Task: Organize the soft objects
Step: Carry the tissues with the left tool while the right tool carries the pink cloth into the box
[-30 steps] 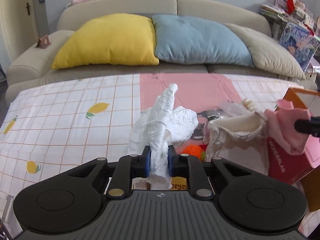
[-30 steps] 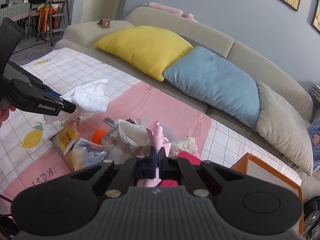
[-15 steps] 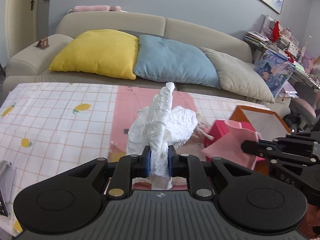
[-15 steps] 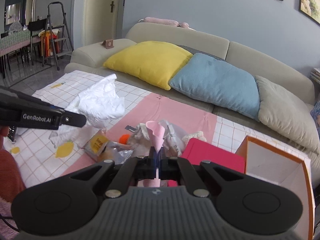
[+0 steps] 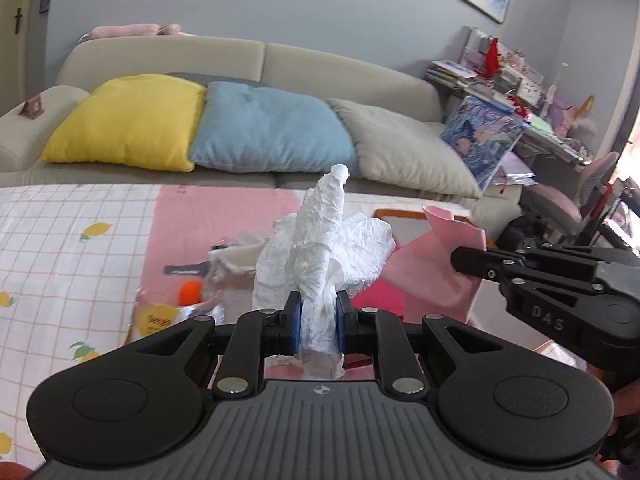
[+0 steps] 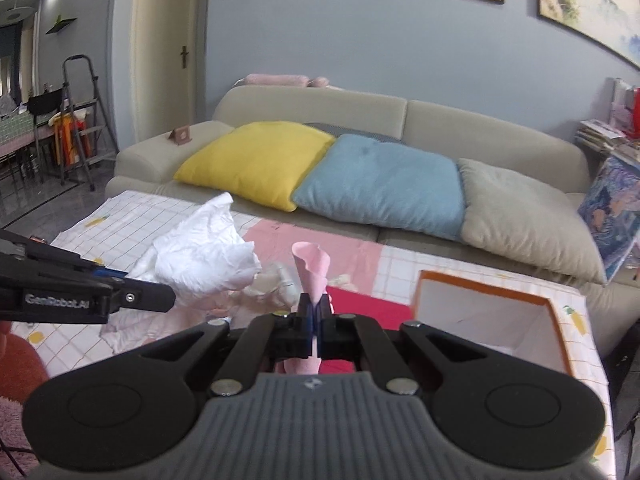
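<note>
Both tools have lifted away from the bench [image 5: 72, 216] since a second ago, and the box [image 6: 492, 312] now shows beside the right one. The left tool [image 5: 317, 322] is clamped narrowly on a crumpled white cloth [image 5: 324, 248] held above the clutter, the right tool [image 6: 315, 322] fully closed on a thin pink cloth [image 6: 312, 272] raised near the box. Both cloths look light, limp and crushable, so a pinch on a bunched fold should hold best.
</note>
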{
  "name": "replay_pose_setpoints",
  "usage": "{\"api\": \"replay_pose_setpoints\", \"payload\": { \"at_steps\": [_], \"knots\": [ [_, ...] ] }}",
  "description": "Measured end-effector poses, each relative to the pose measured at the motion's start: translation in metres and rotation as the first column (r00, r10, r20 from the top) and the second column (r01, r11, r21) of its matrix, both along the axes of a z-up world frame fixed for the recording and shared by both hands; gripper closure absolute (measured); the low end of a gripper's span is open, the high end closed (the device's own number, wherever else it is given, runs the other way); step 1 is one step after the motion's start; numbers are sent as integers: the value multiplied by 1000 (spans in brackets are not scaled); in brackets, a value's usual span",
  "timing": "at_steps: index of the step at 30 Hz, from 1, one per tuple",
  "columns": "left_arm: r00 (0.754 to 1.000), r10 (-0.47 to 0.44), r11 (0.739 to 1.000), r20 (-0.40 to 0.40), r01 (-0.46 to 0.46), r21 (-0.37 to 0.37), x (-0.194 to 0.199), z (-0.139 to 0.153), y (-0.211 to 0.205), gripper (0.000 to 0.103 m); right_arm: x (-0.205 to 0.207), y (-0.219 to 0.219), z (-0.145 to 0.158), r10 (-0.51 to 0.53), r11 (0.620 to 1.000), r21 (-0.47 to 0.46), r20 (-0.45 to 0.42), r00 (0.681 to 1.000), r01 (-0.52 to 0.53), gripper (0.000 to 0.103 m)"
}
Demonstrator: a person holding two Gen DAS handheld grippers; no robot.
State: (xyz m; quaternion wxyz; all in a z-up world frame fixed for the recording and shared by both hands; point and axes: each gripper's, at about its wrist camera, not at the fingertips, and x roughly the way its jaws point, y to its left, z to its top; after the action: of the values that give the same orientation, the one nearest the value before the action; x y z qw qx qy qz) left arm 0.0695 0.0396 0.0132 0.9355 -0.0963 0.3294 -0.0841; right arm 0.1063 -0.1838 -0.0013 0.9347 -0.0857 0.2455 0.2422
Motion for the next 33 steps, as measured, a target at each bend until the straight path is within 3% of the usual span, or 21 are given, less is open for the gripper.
{"api": "replay_pose_setpoints", "payload": {
  "at_steps": [7,14,20,26,30,33],
  "knots": [
    [993,-112,993,34,113,-33,17,19,-46,84,7,-52,13,-116,992,-33,52,992,118,103],
    [968,-246,965,38,249,-83,44,28,-97,84,16,-111,16,-230,972,-38,52,972,232,103],
    [943,-330,932,-33,321,-168,80,15,-135,84,35,-156,-1,-311,949,28,-89,946,314,103],
    [909,-393,899,-139,347,-266,107,-11,-166,84,55,-182,-38,-370,924,14,-224,901,383,103],
    [889,-391,876,-237,281,-392,129,-38,-180,84,63,-196,-56,-394,912,-8,-293,871,410,103],
    [878,-365,877,-309,213,-430,145,-59,-189,84,65,-204,-64,-397,910,-18,-323,859,414,103]
  ]
}}
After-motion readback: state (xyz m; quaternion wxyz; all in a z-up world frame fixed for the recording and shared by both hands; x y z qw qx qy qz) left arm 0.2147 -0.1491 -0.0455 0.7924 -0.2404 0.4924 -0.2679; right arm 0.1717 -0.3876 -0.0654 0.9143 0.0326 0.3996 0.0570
